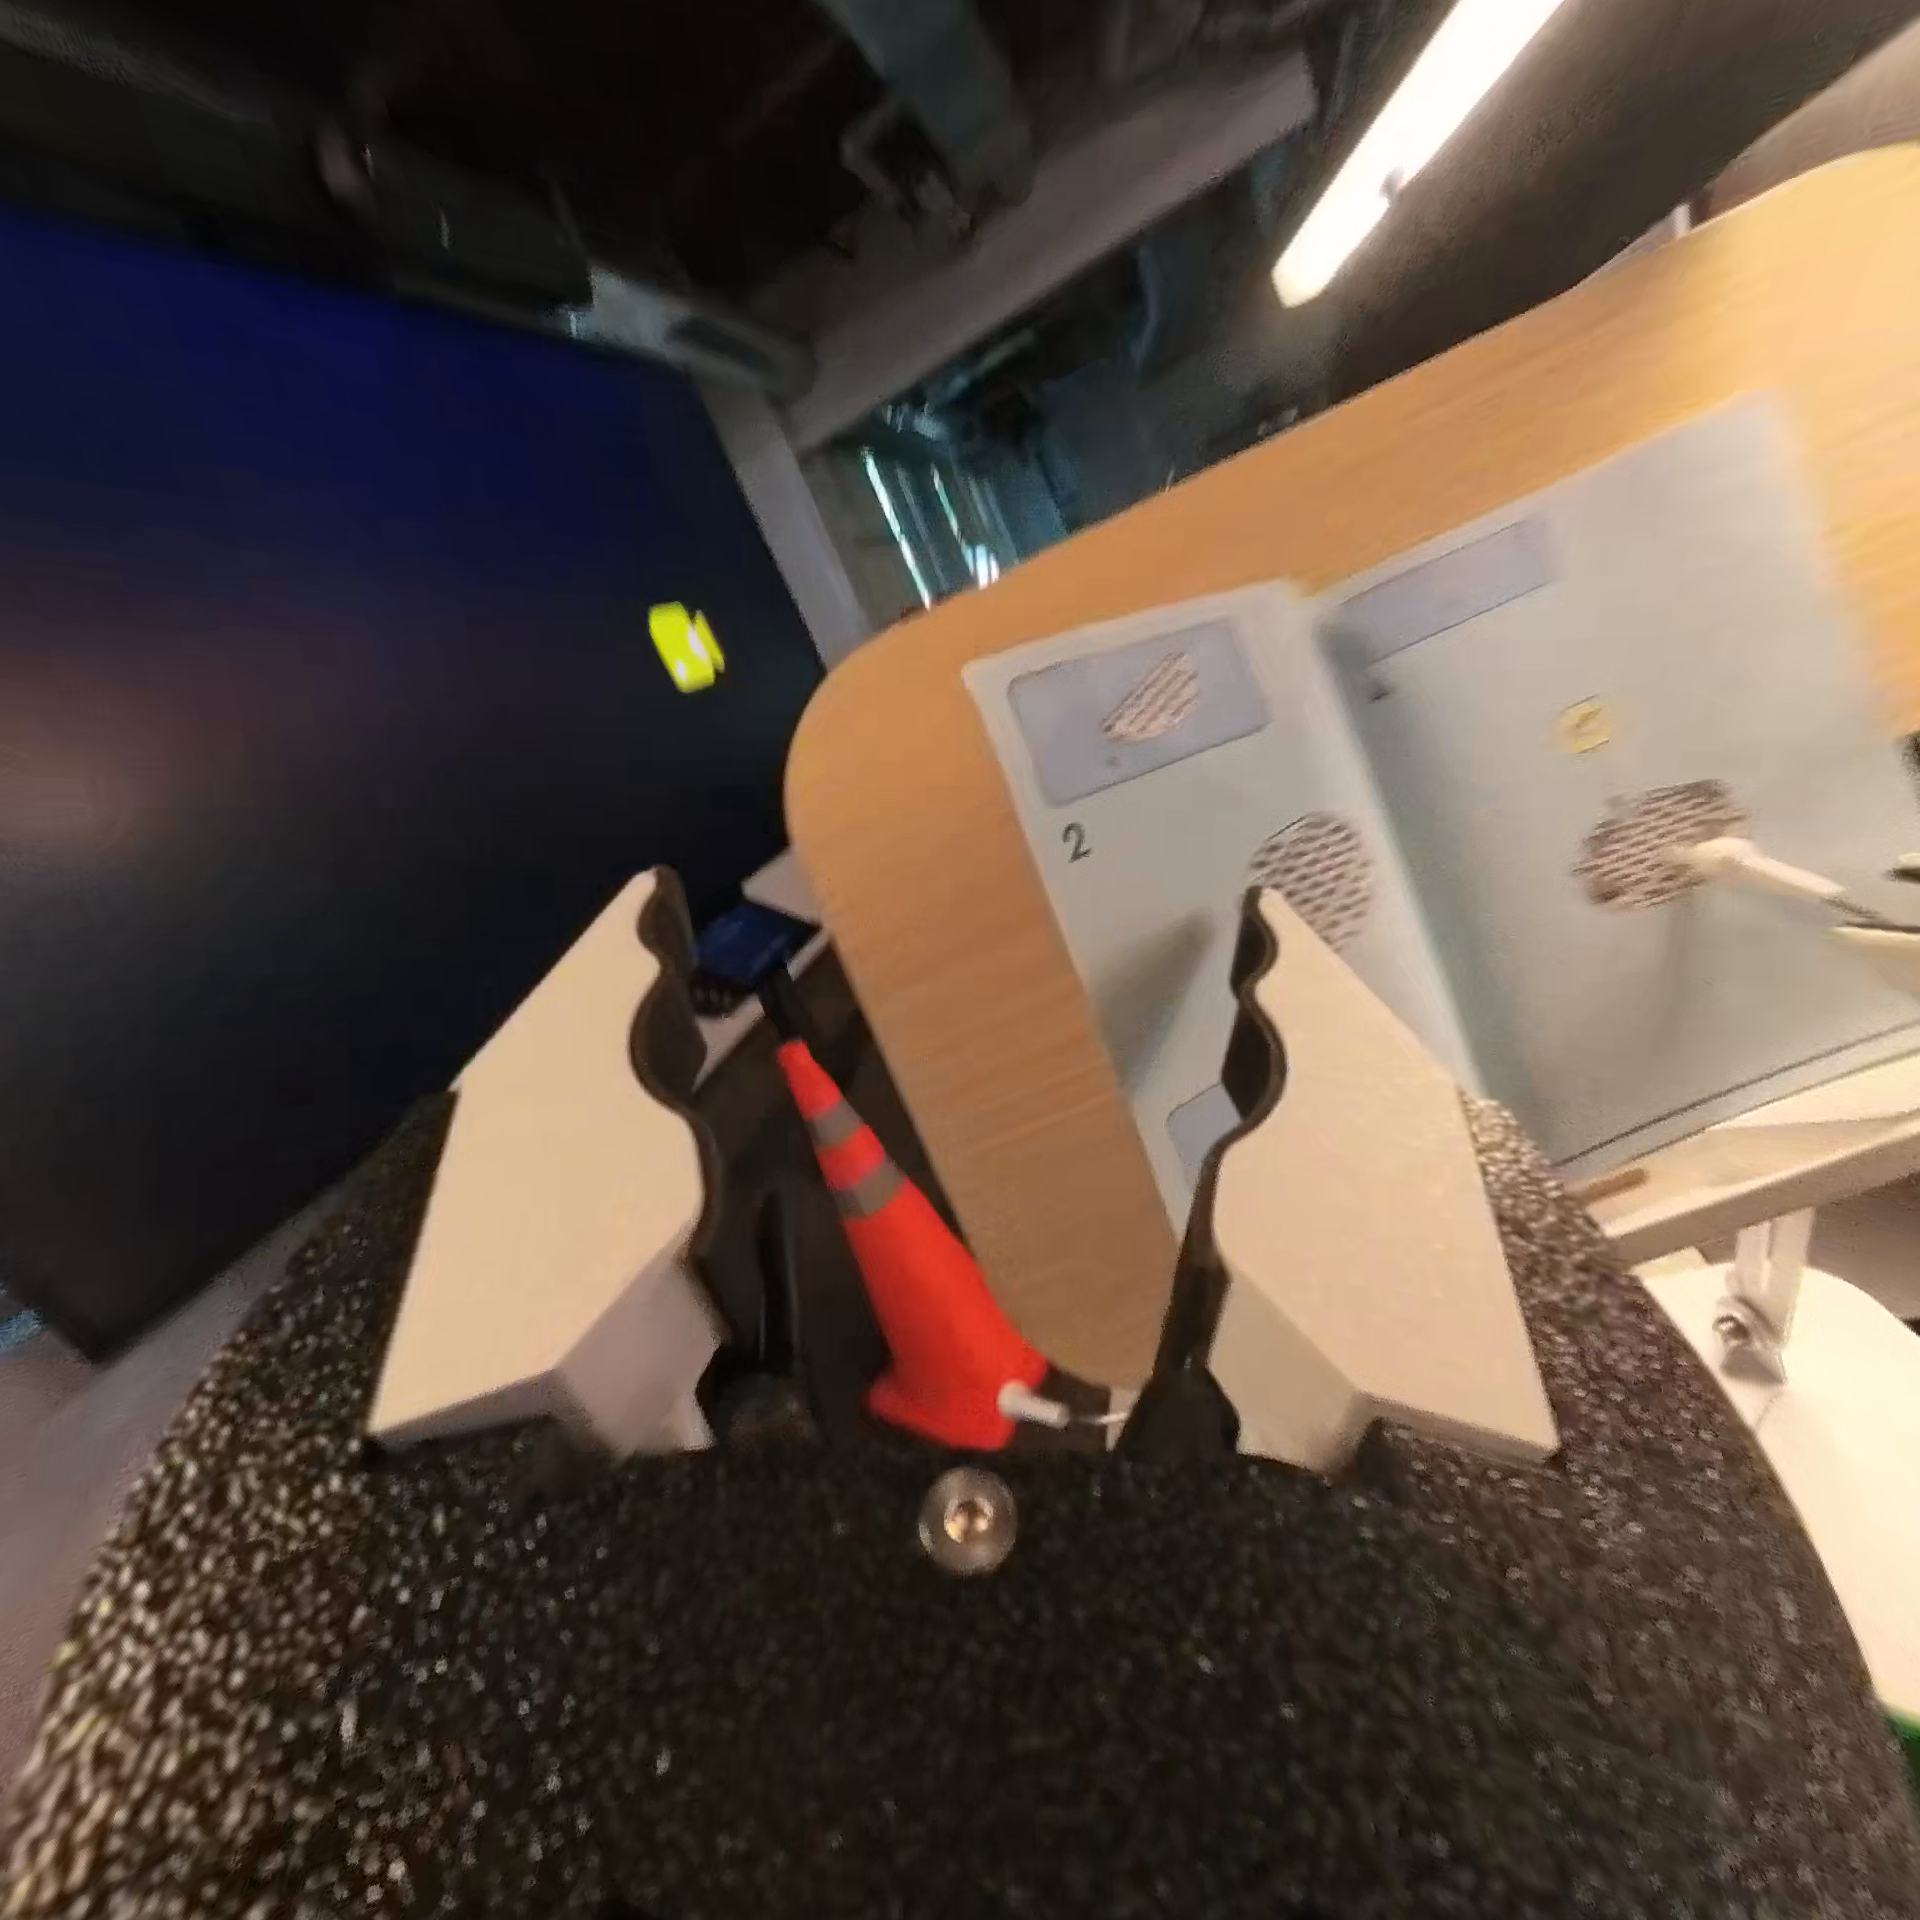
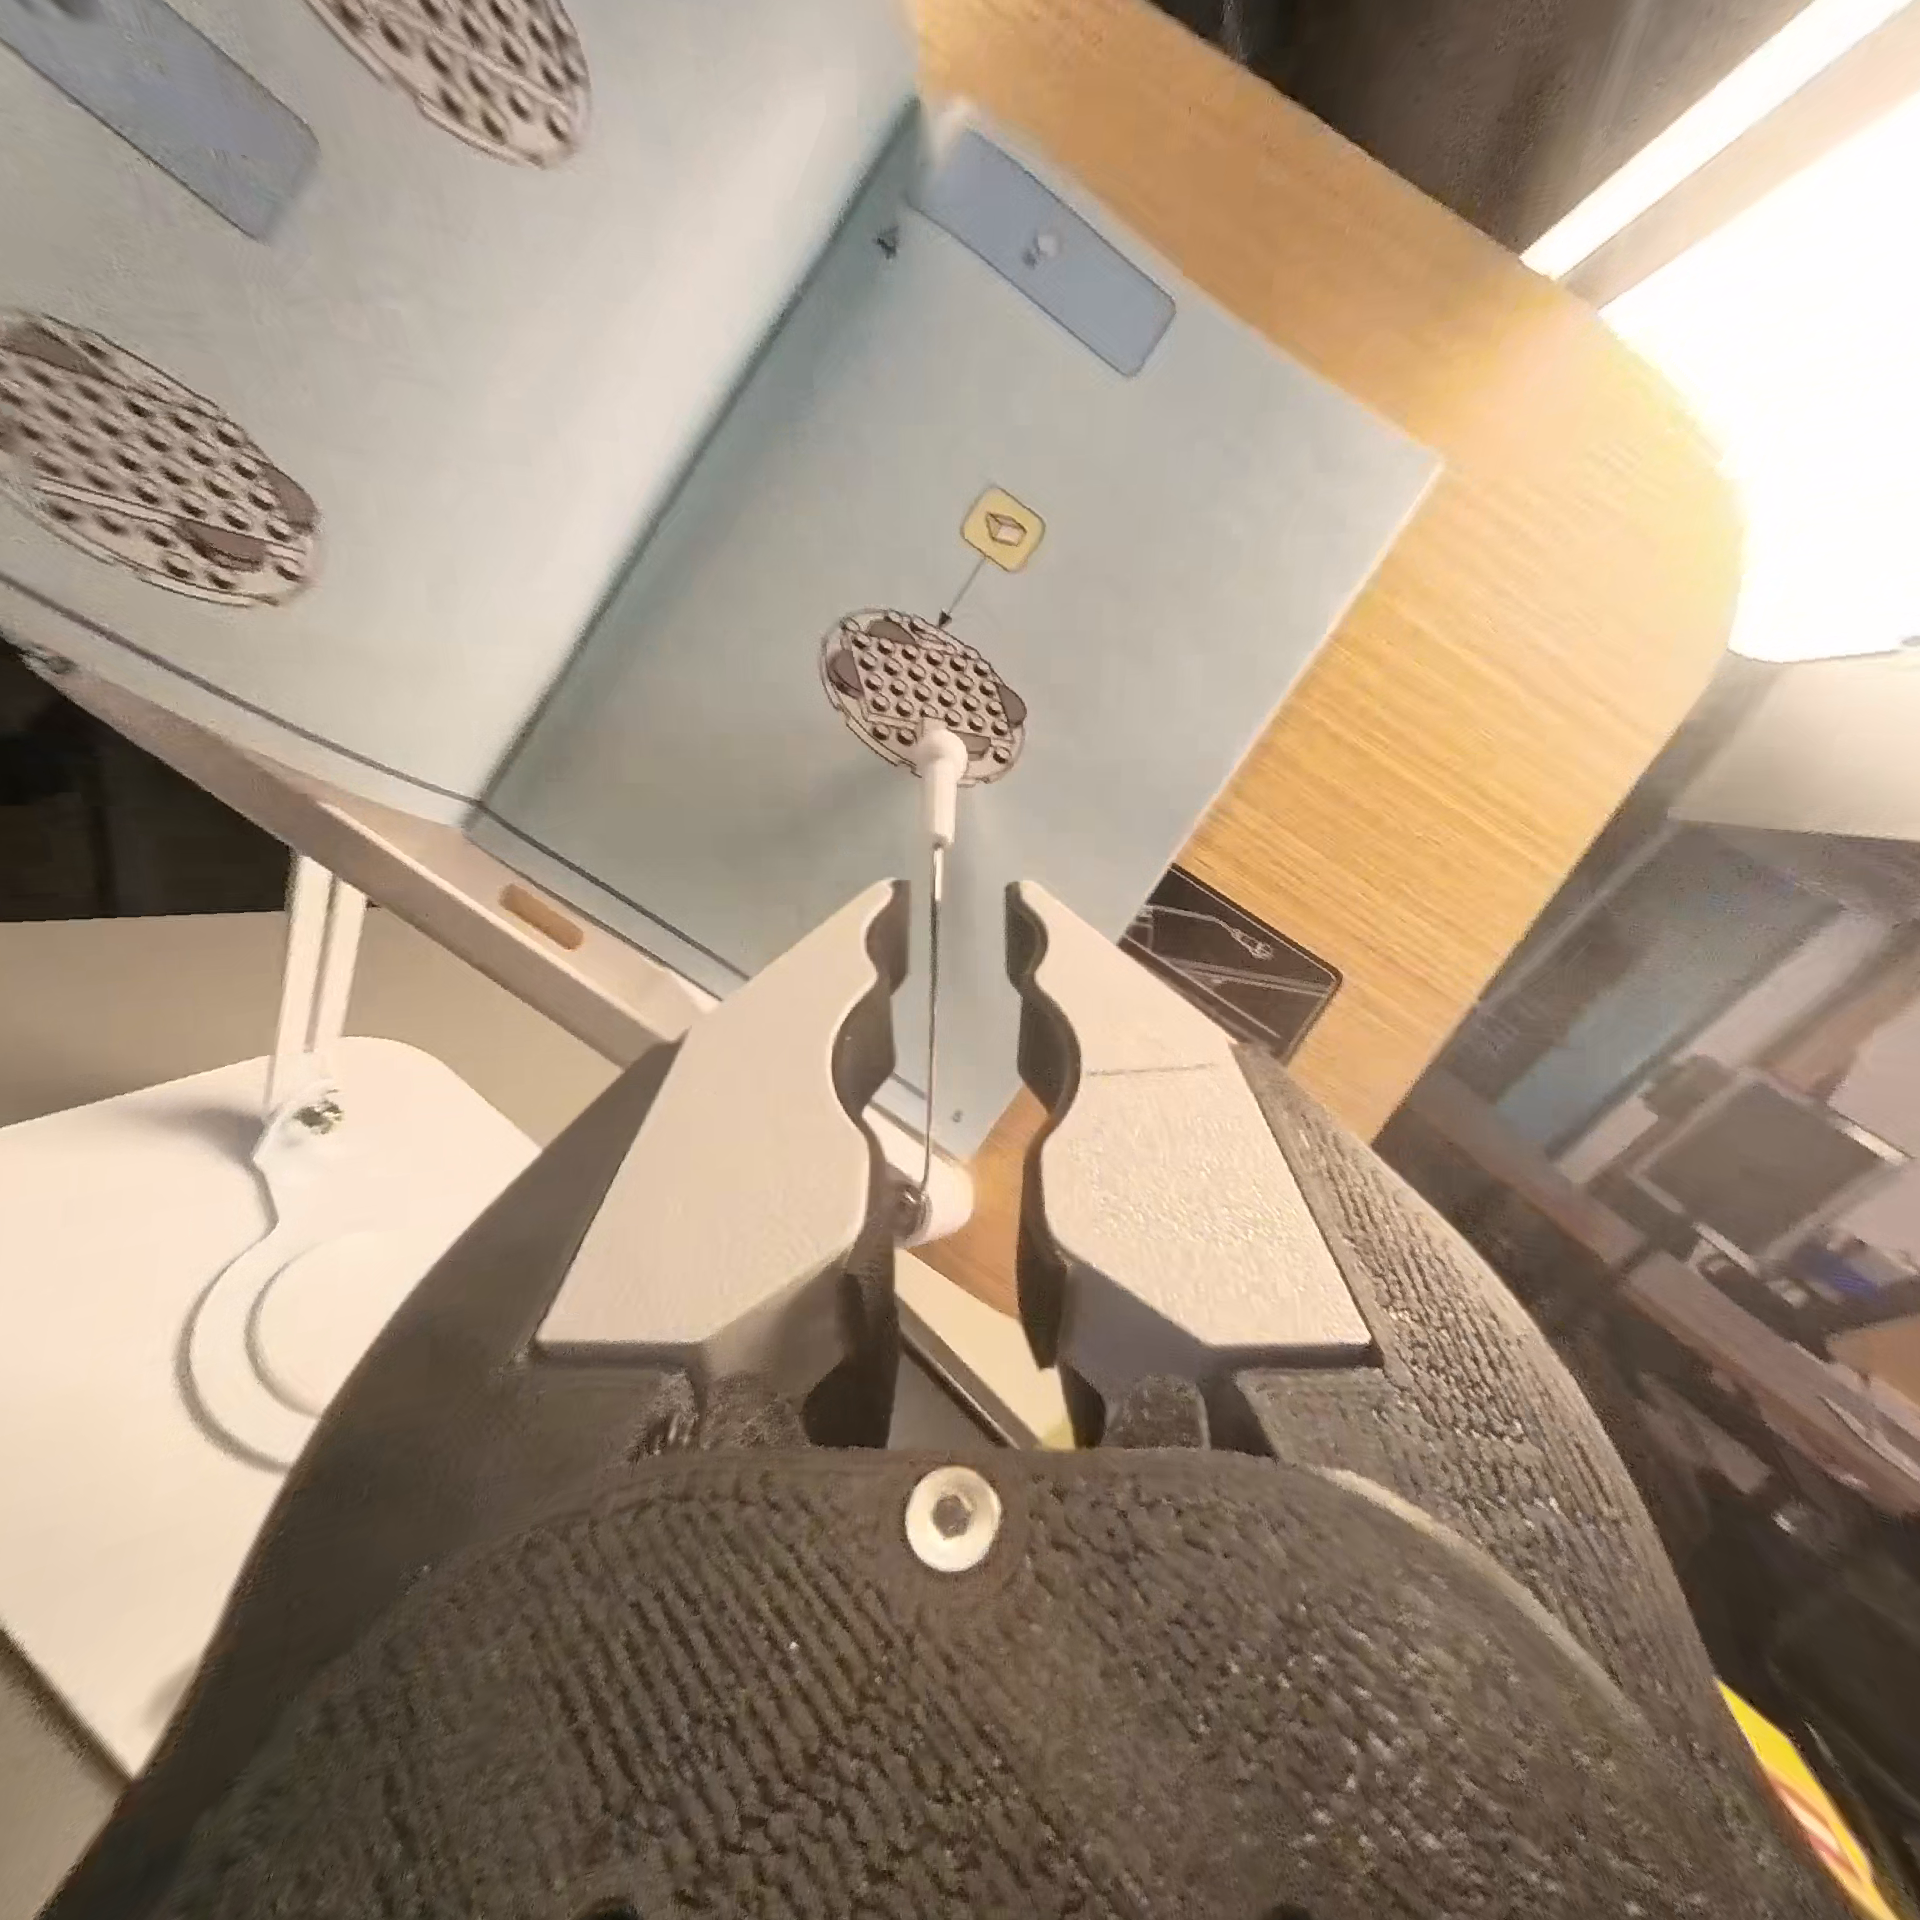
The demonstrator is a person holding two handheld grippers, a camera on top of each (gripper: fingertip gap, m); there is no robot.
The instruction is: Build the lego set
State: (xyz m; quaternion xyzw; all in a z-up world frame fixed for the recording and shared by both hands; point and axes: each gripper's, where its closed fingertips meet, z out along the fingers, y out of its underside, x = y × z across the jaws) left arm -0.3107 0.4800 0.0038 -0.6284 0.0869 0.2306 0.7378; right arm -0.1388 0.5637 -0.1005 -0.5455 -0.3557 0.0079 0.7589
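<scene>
Grey left fingers (image 1: 665, 987) stand apart with nothing between them, an orange traffic cone (image 1: 904, 1247) low in the gap beyond. Right fingers (image 2: 1049, 935) are apart too, flanking a wire page-holder (image 2: 940, 790) pressed on the pale blue Lego instruction booklet (image 2: 665, 520), mid-frame on its wooden stand (image 2: 1455, 675).

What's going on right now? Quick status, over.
Left gripper open, empty. Right gripper open around a thin white-tipped rod. Instruction booklet open on wooden stand. No bricks visible.

Booklet (image 2: 644, 499) on stand (image 2: 395, 831); cone (image 1: 894, 1236) left.
</scene>
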